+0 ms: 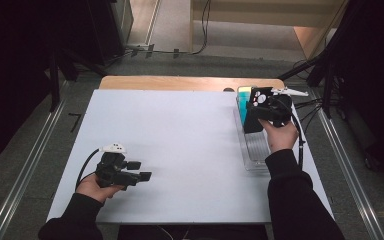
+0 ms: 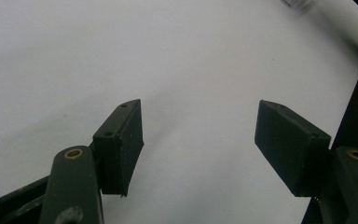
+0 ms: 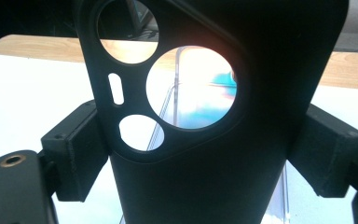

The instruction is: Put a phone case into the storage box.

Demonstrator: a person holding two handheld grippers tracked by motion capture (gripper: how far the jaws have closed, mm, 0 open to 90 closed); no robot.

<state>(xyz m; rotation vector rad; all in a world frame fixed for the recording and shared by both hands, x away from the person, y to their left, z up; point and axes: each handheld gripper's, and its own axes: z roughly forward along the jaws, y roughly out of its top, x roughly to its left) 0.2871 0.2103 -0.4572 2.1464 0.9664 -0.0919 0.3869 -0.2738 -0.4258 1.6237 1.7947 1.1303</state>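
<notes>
High view: right gripper [image 1: 254, 116] held a black phone case [image 1: 253, 119] over the clear tray [image 1: 254, 159]; left gripper [image 2: 199, 144] gaped empty; right gripper view: pads pinched the light, bendy, smooth case's [image 3: 205, 182] edges, best there.

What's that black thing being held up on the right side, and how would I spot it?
Start at the white table, then its far right edge, where a clear tray lies. Above it the right gripper clamps a black phone case, unmistakable for its round camera cut-outs.
</notes>
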